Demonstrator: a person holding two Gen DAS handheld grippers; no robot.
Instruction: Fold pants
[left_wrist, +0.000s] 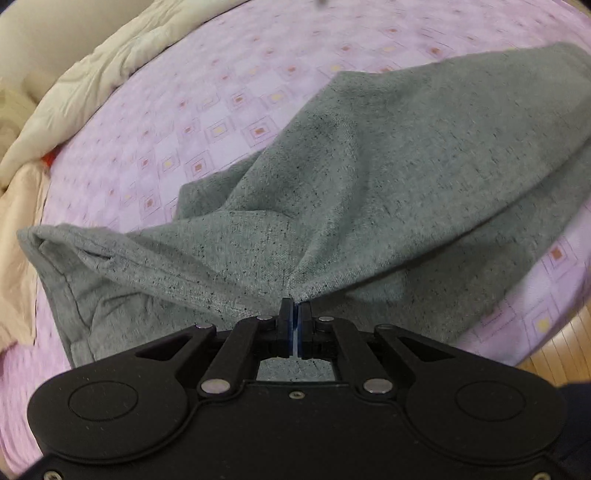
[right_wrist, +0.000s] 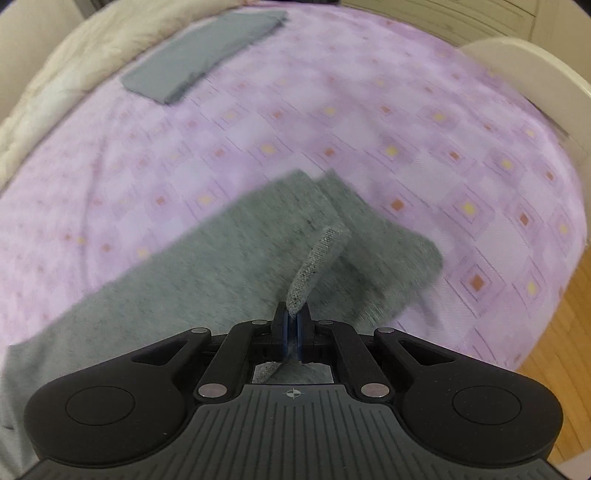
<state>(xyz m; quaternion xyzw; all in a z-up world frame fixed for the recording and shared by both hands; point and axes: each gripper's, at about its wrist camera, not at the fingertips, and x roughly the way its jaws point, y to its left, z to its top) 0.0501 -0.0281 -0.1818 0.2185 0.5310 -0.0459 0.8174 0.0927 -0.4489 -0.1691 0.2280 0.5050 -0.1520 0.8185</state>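
Grey speckled pants (left_wrist: 369, 177) lie on the purple patterned bedsheet (left_wrist: 184, 110). My left gripper (left_wrist: 295, 306) is shut on a fold of the pants fabric, which rises in a ridge to the fingers; the waistband end sags at the left. In the right wrist view the pants (right_wrist: 221, 258) stretch from lower left to centre right, blurred by motion. My right gripper (right_wrist: 291, 317) is shut on a leg hem edge, which stands up between the fingers.
A folded grey garment (right_wrist: 199, 55) lies at the far left of the bedsheet (right_wrist: 406, 129). A cream duvet (left_wrist: 92, 74) bunches along the bed's far left. A peach cloth (left_wrist: 18, 240) lies at left. Wooden floor (right_wrist: 561, 332) shows at right.
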